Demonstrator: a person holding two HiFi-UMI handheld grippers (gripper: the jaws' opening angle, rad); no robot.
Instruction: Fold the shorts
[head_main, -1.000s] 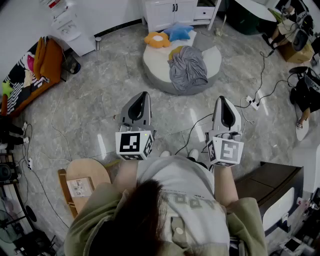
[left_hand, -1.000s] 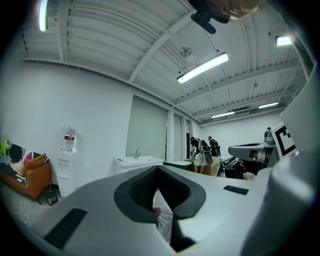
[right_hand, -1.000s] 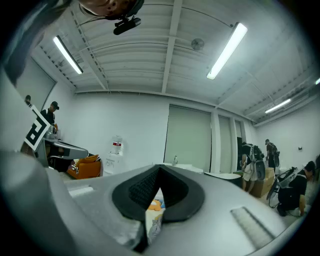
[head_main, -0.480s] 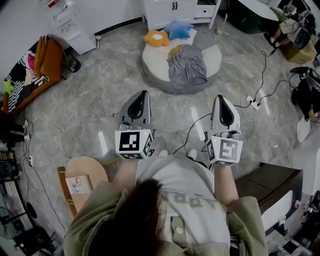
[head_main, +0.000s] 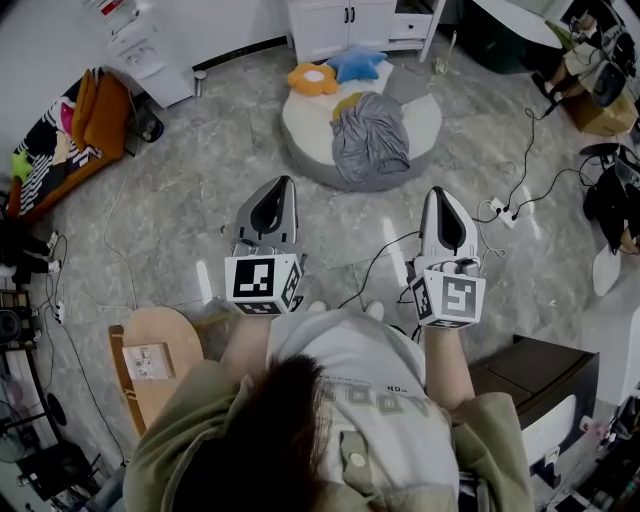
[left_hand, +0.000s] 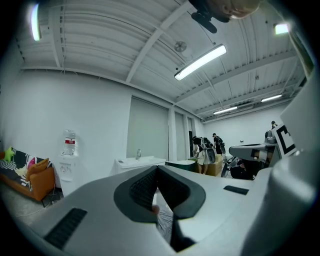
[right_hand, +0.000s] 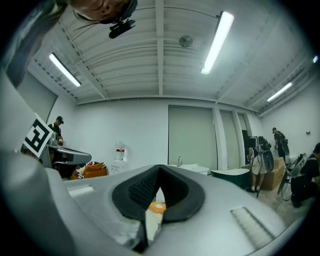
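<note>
The left tool and right tool are closed and empty; they should part before reaching the grey shorts at 12 o'clock.

What I can't make out from here

The grey shorts lie bunched on the round cushion, and I can't pick out legs or waistband in the folds. In its own view the left gripper blocks all but a sliver of that cloth. The right gripper shows me only a scrap of the orange pillow. The sofa is cut off at the head view's left edge.
</note>
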